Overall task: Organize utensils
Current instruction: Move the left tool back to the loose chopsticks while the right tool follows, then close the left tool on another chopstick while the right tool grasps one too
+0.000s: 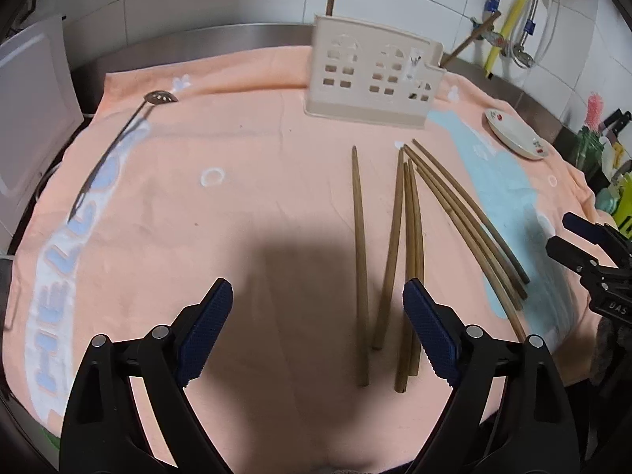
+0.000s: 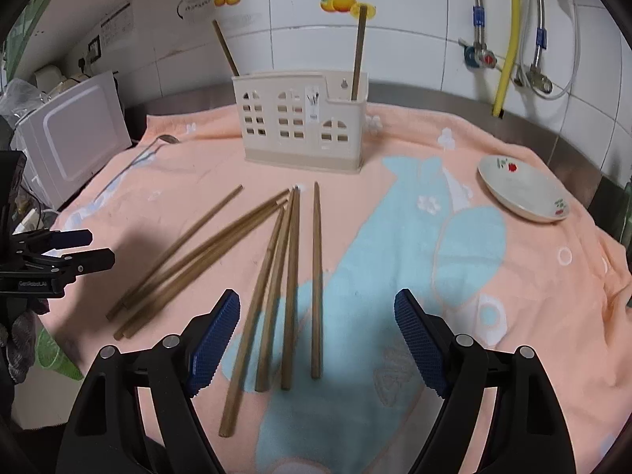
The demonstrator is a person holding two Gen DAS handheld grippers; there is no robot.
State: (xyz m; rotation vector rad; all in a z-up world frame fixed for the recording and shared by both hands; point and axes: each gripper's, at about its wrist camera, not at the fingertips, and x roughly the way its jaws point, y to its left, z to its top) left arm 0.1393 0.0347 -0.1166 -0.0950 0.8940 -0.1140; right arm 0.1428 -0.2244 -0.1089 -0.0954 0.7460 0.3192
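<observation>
Both claws wide, empty, above loose chopsticks.
Right claw [image 2: 316, 339] straddles four chopsticks [image 2: 288, 288]; closing may grab several. Left claw [image 1: 318, 328] idle; holder [image 2: 302, 130] at far edge.

The wall [image 2: 395, 51] beyond the tongs is covered with white tiles, and some of them carry fruit stickers [image 2: 339, 2]. A steel worktop [image 2: 553, 134] runs along under it, covered by a peach towel [image 2: 533, 276] with light blue shapes. To the far right of the tongs a yellow hose [image 2: 509, 39] and grey braided pipes [image 2: 539, 19] hang down the wall. To the far left stands a white appliance [image 2: 75, 138].
</observation>
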